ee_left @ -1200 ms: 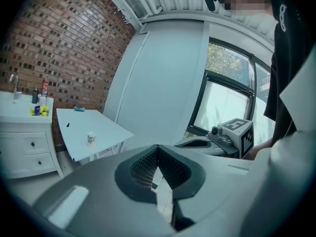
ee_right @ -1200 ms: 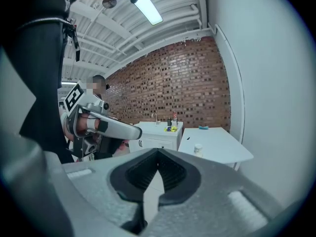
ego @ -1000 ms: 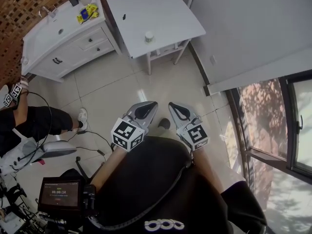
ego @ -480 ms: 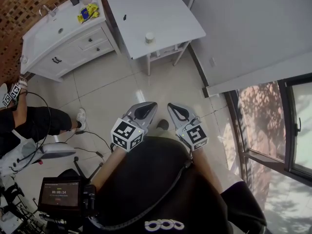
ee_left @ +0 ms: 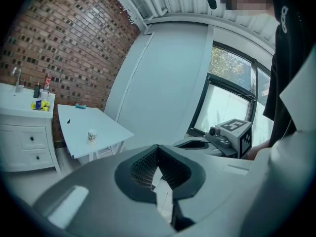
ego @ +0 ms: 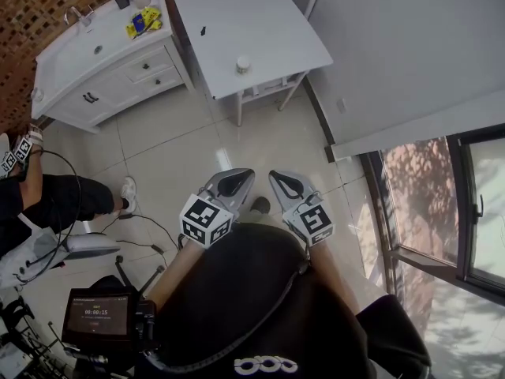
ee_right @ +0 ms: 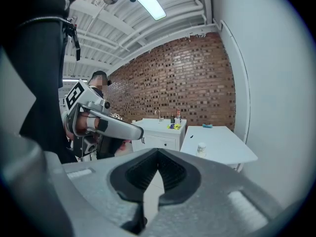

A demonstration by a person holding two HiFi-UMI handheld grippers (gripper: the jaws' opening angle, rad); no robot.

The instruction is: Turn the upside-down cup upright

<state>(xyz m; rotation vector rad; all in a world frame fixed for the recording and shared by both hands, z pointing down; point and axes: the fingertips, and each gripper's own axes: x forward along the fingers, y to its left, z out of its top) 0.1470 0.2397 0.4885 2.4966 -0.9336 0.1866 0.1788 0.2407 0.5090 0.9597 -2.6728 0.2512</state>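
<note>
Jaws on my left gripper and right gripper are clenched empty, side by side, far from the cup on the white table

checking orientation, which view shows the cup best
The right gripper view: the cup shows side-on, near the picture's middle, on the white table. The left gripper view also shows it side-on, farther toward the edge. The head view shows only its top from above.
</note>
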